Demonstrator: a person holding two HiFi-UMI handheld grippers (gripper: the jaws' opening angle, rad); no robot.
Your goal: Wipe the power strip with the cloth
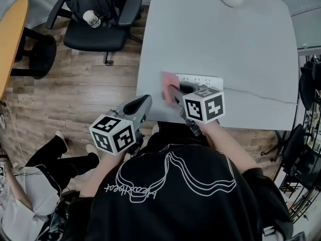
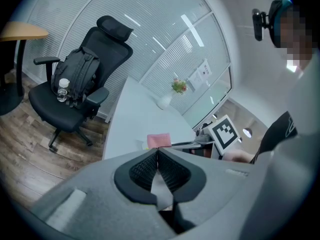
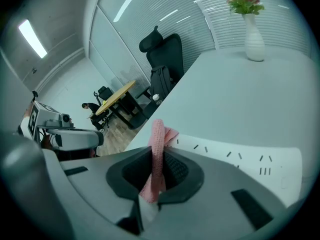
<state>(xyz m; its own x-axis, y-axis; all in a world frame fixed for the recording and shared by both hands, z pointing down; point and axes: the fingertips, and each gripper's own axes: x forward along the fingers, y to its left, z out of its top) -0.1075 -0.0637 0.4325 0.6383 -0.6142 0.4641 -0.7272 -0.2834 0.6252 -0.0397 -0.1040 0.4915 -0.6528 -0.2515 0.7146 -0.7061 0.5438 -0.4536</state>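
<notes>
- Two jaws of the right gripper (image 3: 157,153) were clenched on a pink woven cloth (image 3: 158,132). They pinched a narrow upright fold of it, and only a small flap stood out past the tips.
- That flap lay at the left end of the white plastic power strip (image 1: 206,80), touching or just over it; contact could not be told for sure.
- With so little cloth past the jaws, a hard press might have let the jaw tips rub the power strip's slots instead of the cloth, or dragged the fold out of the grip.
- The left gripper (image 2: 158,153) was closed with nothing between its jaws and hung to the near left of the power strip, off the pale grey table (image 1: 225,39), so nothing steadied the strip.
- The power strip lay loose, close to the table's near edge, so a sideways stroke would likely have slid or turned it rather than cleaned it, and a pull toward the person could have tipped it over the edge.
- The white vase of flowers (image 3: 254,36) stood well beyond the power strip and seemed out of danger.
</notes>
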